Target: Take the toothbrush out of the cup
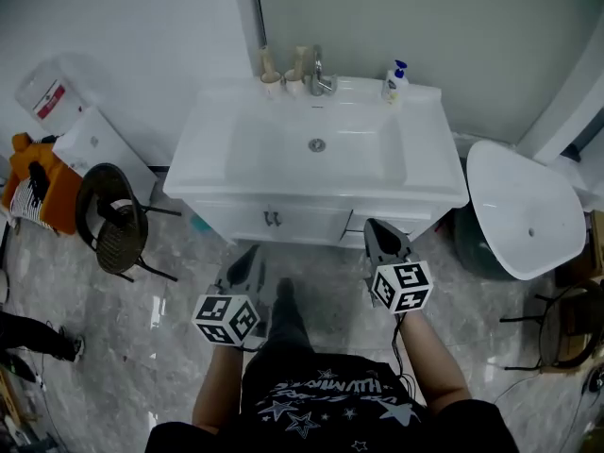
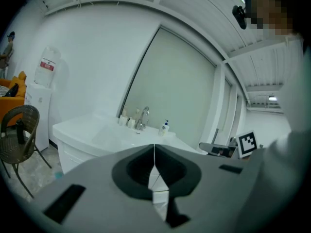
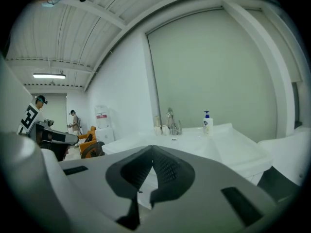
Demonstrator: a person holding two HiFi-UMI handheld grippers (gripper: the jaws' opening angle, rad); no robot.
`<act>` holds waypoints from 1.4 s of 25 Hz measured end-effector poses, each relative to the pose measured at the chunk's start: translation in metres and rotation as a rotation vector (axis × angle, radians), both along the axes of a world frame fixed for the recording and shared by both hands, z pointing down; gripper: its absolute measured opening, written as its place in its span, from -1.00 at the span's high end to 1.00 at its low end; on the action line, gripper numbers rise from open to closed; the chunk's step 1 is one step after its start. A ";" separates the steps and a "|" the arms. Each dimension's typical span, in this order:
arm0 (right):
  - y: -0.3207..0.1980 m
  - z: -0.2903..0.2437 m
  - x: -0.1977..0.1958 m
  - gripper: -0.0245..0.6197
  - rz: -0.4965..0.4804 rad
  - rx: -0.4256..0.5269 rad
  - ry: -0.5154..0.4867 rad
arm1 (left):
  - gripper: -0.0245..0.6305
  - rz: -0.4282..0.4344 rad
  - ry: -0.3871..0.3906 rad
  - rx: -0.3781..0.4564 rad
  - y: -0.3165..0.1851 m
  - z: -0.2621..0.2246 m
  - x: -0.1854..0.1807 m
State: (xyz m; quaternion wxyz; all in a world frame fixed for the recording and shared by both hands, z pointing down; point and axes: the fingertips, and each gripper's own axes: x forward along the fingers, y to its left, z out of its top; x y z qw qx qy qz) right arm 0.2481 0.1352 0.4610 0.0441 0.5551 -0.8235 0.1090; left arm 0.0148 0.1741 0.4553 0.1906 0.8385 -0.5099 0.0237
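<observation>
Head: toothbrush (image 1: 266, 62) upright in cup (image 1: 272, 87), back edge of sink (image 1: 217, 173), left of tap (image 1: 321, 78); left tongs (image 1: 247, 262), right tongs (image 1: 382, 239) well apart from it | Left view: tongs closed, empty | Right view: tongs closed, empty

White washbasin (image 1: 209, 159); soap bottle (image 1: 393, 87) white with blue pump; grey marbled floor (image 1: 142, 357); left gripper (image 1: 252, 250) and right gripper (image 1: 371, 225) bear black-and-white square markers.

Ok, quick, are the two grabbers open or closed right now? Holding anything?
Left gripper: closed, holding nothing.
Right gripper: closed, holding nothing.
</observation>
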 end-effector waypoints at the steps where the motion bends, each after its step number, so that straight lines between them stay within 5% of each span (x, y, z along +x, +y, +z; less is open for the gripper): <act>1: -0.010 -0.001 -0.005 0.88 0.003 -0.002 0.002 | 0.86 0.002 0.004 -0.003 -0.012 0.000 -0.005; 23: -0.261 -0.016 -0.118 0.88 0.014 -0.006 0.015 | 0.87 0.076 0.047 -0.042 -0.267 -0.004 -0.100; 35: -0.333 -0.003 -0.149 0.88 0.048 -0.056 0.028 | 0.87 0.096 0.055 -0.083 -0.336 0.011 -0.130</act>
